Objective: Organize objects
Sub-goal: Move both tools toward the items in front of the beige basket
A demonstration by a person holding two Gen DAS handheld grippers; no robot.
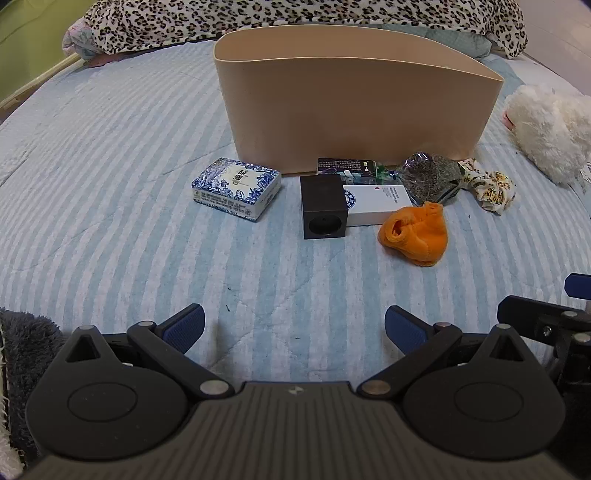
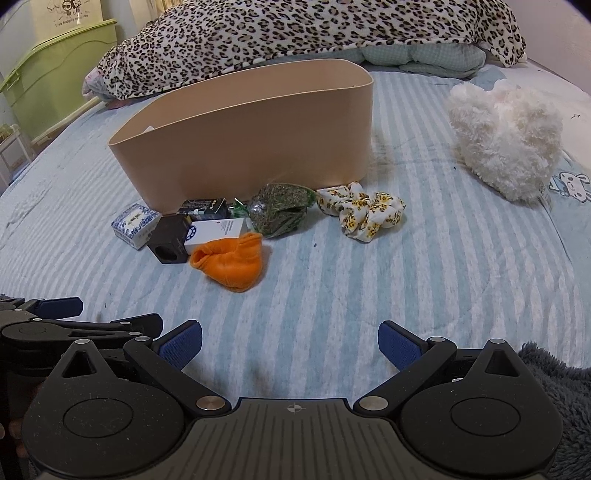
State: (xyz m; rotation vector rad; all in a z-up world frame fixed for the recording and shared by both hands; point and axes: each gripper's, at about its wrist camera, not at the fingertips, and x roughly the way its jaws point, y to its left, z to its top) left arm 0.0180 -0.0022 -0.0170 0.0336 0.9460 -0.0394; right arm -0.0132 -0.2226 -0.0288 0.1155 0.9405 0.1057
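Note:
A tan bin [image 1: 351, 107] [image 2: 251, 136] stands on the striped bed. In front of it lie a blue-and-white box [image 1: 236, 188] [image 2: 135, 221], a black cube [image 1: 324, 206] [image 2: 170, 244], a white box [image 1: 380, 205] [image 2: 218, 230], a dark flat box [image 1: 343, 166] [image 2: 203, 206], an orange cloth [image 1: 415, 234] [image 2: 231, 264], a bag of dried herbs [image 1: 430, 179] [image 2: 282, 208] and a floral scrunchie [image 1: 487, 184] [image 2: 364, 214]. My left gripper [image 1: 294, 330] and right gripper [image 2: 290, 345] are open and empty, low over the bed, short of the objects.
A white plush toy [image 1: 550, 129] [image 2: 506, 140] lies at the right. A leopard-print blanket [image 1: 258, 18] [image 2: 314, 33] is heaped behind the bin. A green storage box [image 2: 48, 85] stands left of the bed. Grey fleece [image 1: 26, 354] [image 2: 554, 391] lies beside the grippers.

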